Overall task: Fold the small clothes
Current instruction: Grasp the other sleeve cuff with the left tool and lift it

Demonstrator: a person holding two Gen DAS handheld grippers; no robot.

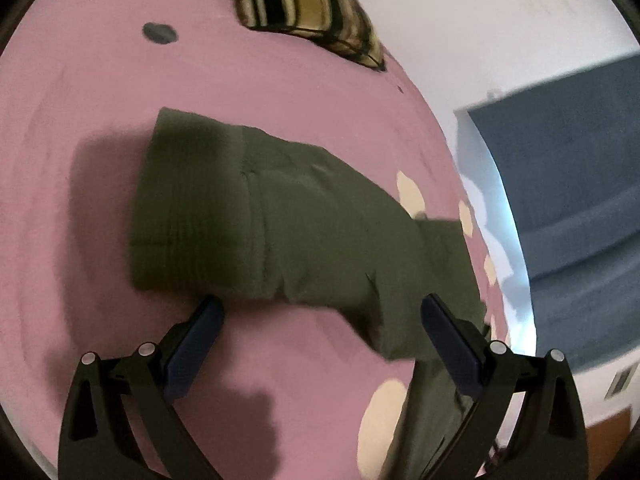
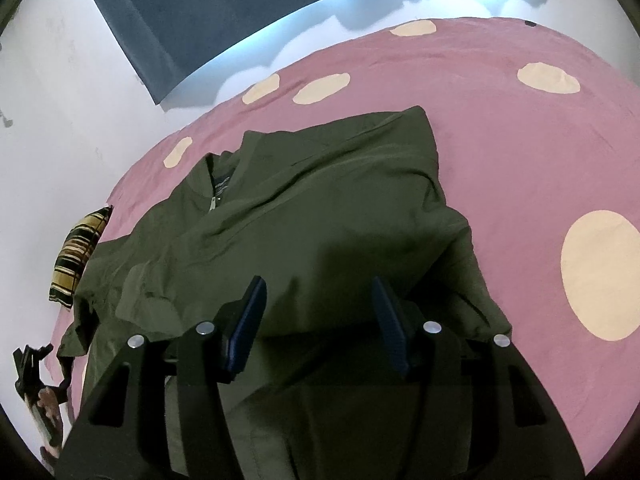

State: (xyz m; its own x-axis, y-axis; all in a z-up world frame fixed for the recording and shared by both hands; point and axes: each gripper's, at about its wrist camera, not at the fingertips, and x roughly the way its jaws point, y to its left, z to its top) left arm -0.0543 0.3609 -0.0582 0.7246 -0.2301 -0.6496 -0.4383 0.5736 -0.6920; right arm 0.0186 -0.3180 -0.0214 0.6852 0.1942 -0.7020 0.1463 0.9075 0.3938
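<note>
The olive jacket (image 2: 304, 216) lies mid-frame on the pink spotted sheet (image 2: 500, 128) (zip collar upper left). The left gripper (image 1: 320, 320) gapes wide, empty; the right gripper (image 2: 318, 308) stands half-open above the fabric, gripping nothing.

1. The olive jacket (image 2: 320, 208) is seen as matt woven cloth, creased, with a ribbed knit cuff (image 1: 188, 208).
2. The pink bedsheet (image 2: 500, 128) is shown as soft, matt cloth with cream dots.
3. The gripper fingers (image 2: 248, 320) are made of matt black plastic; their pads look finely ribbed.
4. The striped pillow (image 1: 304, 4) is cloth.
</note>
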